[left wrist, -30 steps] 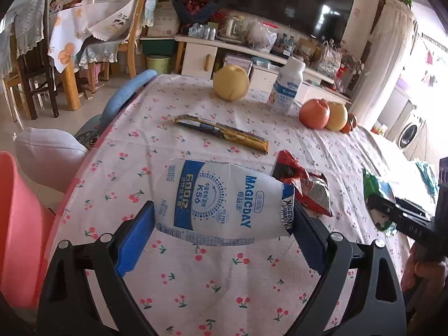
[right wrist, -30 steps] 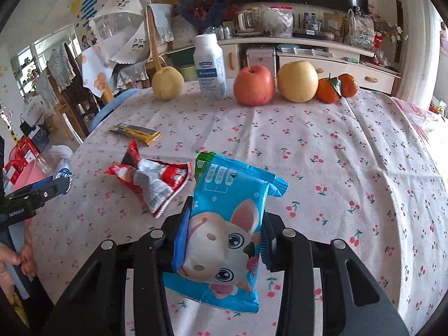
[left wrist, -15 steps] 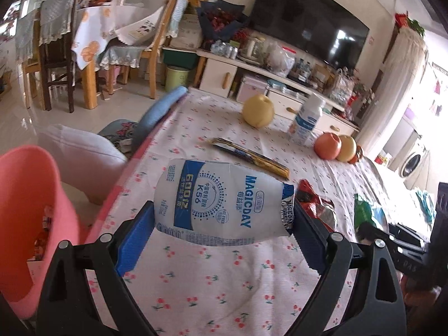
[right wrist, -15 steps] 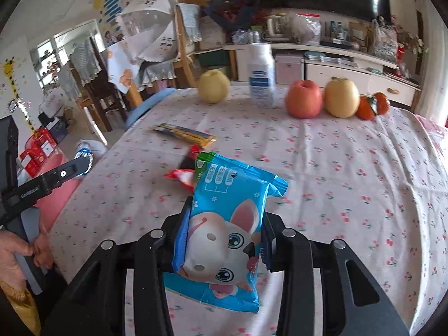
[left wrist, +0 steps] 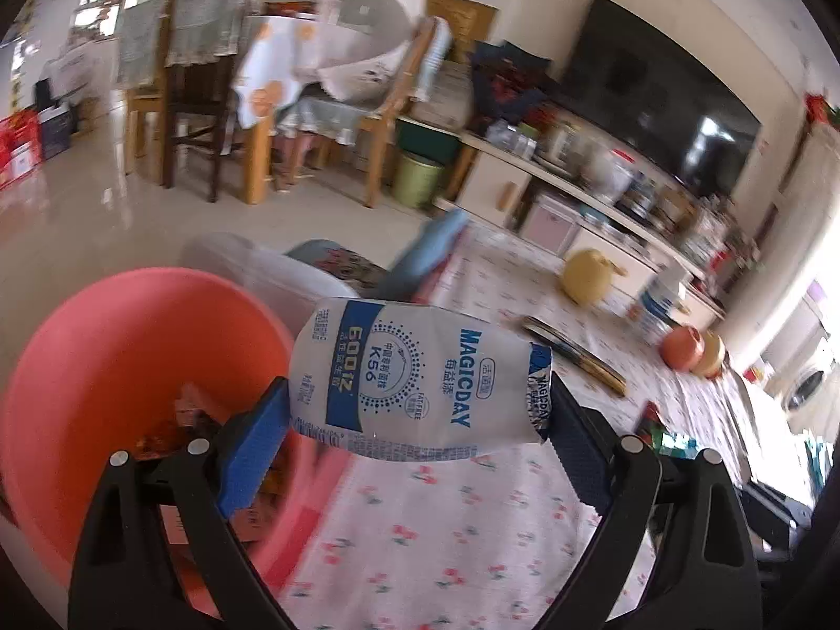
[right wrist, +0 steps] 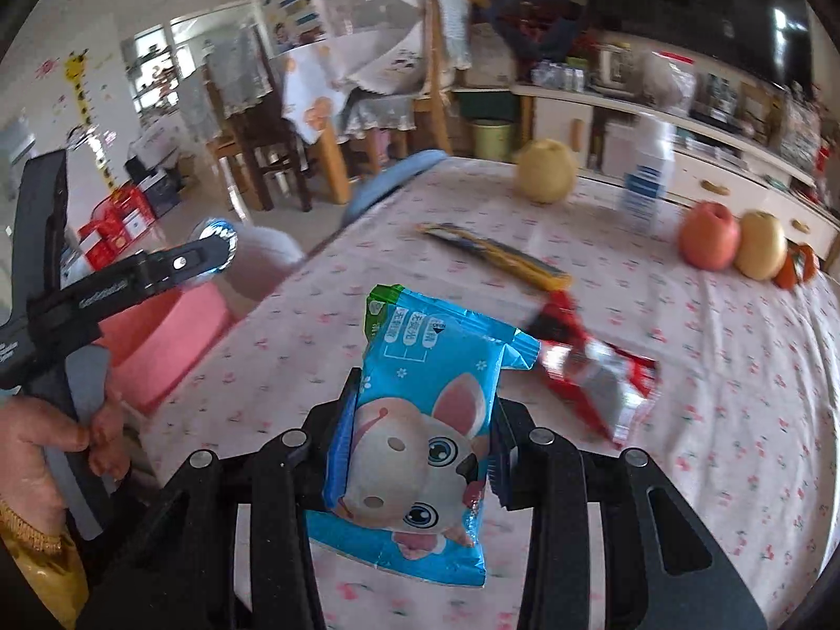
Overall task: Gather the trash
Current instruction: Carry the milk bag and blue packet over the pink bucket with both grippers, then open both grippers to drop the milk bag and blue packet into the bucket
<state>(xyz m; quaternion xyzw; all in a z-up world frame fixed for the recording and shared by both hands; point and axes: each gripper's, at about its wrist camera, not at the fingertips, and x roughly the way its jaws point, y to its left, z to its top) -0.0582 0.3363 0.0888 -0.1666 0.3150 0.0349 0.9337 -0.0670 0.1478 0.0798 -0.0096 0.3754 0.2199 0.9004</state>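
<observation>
My left gripper [left wrist: 415,415] is shut on a white and blue milk pouch [left wrist: 420,383], held at the table's left edge beside a pink bin [left wrist: 105,357] that has wrappers inside. My right gripper [right wrist: 420,420] is shut on a blue snack packet with a cartoon rabbit [right wrist: 425,436], held above the tablecloth. A red and silver wrapper [right wrist: 588,367] and a long yellow wrapper [right wrist: 499,252] lie on the table. The left gripper [right wrist: 210,247] also shows in the right wrist view, over the pink bin [right wrist: 168,331], with a hand [right wrist: 37,451] on its handle.
A floral tablecloth [right wrist: 709,367] covers the table. At its far side stand a yellow pear [right wrist: 546,170], a white bottle [right wrist: 648,184], a red apple [right wrist: 709,236], another pear [right wrist: 761,244] and oranges. Chairs [left wrist: 194,105], a blue seat back [right wrist: 394,178] and a cabinet lie beyond.
Both grippers have swung left toward the table's left edge, each keeping its packet. The pink bin now fills the lower left of the left wrist view.
</observation>
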